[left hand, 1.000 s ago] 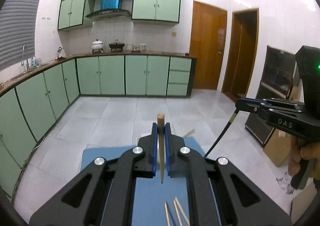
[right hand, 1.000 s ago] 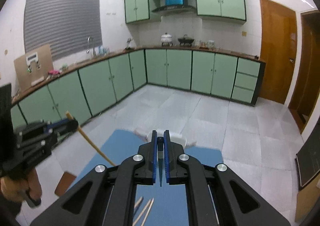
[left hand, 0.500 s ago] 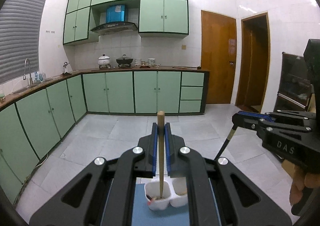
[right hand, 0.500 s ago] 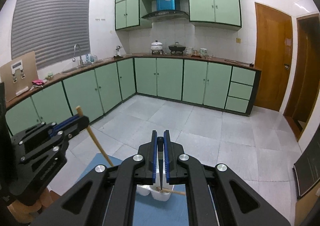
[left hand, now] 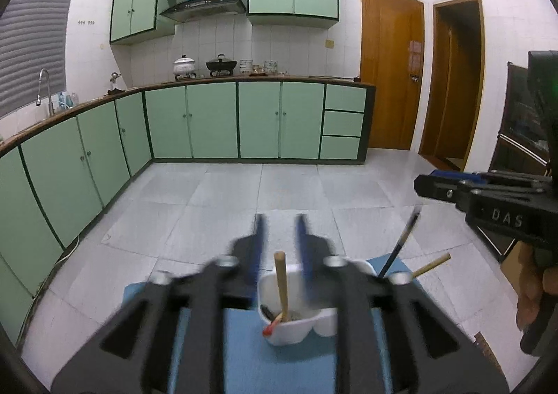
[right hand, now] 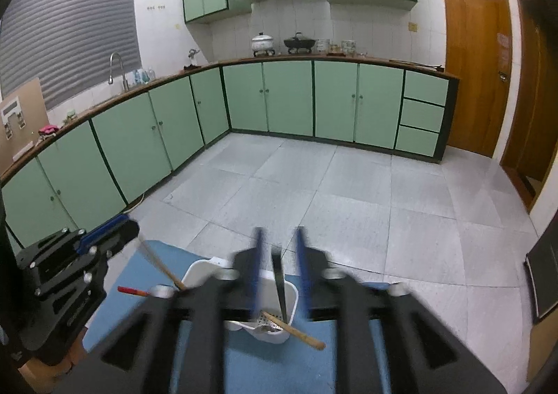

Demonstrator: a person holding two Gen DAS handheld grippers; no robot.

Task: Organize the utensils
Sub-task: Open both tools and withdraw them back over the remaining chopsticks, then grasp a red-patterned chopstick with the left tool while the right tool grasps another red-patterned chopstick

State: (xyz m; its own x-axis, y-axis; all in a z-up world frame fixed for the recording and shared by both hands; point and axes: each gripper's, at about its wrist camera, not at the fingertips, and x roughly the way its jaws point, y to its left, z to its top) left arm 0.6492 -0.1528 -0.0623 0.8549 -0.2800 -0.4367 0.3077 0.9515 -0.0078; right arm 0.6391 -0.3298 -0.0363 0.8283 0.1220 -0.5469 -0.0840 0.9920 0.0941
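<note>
A white two-compartment holder stands on a blue mat. My left gripper is open, and a wooden chopstick stands loose in the holder's left cup between its fingers. My right gripper is open, and a dark utensil stands loose in the right cup between its fingers. A wooden-handled utensil leans out of that cup. A red-tipped stick pokes from the left cup. In the left wrist view the right gripper hangs above the dark utensil.
The blue mat ends just beyond the holder, with grey tiled floor below. Green kitchen cabinets line the far wall and left side. Wooden doors stand at the right. A dark cabinet stands at far right.
Both grippers have opened and let go of their utensils, which now stand in the holder's cups. Both views have tilted up from the mat to the holder and room.
</note>
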